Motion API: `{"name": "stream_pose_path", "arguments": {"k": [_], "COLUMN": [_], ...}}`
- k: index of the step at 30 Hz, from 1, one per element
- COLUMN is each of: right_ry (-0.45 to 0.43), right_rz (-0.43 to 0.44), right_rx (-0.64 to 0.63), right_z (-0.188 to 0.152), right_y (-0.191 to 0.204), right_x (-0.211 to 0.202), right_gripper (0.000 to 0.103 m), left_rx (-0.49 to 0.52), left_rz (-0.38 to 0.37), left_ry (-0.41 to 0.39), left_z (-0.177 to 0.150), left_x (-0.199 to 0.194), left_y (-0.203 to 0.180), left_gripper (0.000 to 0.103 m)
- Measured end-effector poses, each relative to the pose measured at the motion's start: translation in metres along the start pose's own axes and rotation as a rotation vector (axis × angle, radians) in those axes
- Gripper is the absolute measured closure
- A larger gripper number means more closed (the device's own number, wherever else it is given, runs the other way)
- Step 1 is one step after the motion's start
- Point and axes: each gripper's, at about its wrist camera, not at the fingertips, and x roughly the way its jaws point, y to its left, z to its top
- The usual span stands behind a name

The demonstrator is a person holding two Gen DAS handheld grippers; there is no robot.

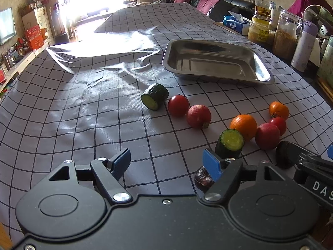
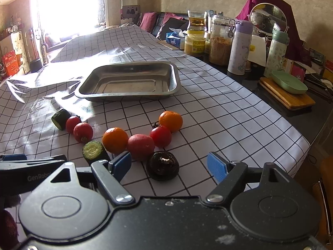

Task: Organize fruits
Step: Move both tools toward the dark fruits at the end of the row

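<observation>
A: How far along is the sorting?

B: By my reading, it has not started. The shallow rectangular stainless-steel tray (image 2: 127,81) sits bare on the grid-patterned cloth of the desk (image 2: 218,112), and nothing lies in it.

A: And the produce?

B: All of it is on the cloth, at about six o'clock from the tray in the right wrist view. Running from nine o'clock toward three: a dark green cucumber chunk (image 2: 60,118), a small red tomato (image 2: 72,124) touching it, a pinkish-red round fruit (image 2: 83,132), a second cucumber chunk with its cut face up (image 2: 92,150), a round orange (image 2: 115,140), another pinkish-red fruit (image 2: 141,146), a second red tomato with a stem (image 2: 160,135), and a smaller orange (image 2: 171,121) behind it. Nearest the camera is a dark, almost black round fruit (image 2: 162,165).

A: Anything else?

B: In the left wrist view a wrinkled dark purple piece (image 1: 203,178) shows partly behind the blue pad; I cannot tell what it is.

A: The claws?

B: The right claw (image 2: 169,166) is spread wide and empty, with the black fruit between its blue pads but not touched. The left claw (image 1: 167,163) is also wide and empty, above bare cloth.

A: So what remains?

B: Everything, I judge: each piece has yet to reach the tray.
</observation>
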Motion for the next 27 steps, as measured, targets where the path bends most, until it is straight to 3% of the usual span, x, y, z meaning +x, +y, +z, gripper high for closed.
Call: {"name": "stream_pose_path", "arguments": {"k": [7, 27], "right_ry": [0.009, -0.008], "right_rz": [-0.001, -0.007], "right_rx": [0.002, 0.009], "right_z": [-0.0016, 0.0007], "right_y": [-0.0015, -0.0061], "right_x": [0.0001, -0.0023], "right_gripper": [0.021, 0.021], "left_rx": [0.008, 0.022], "left_rz": [-0.012, -0.010], "left_ry": [0.012, 0.008], "left_z": [-0.0002, -0.0029], "left_x": [0.0015, -0.0028], "left_y": [-0.0011, -0.0050], "left_gripper": [0.032, 0.033]}}
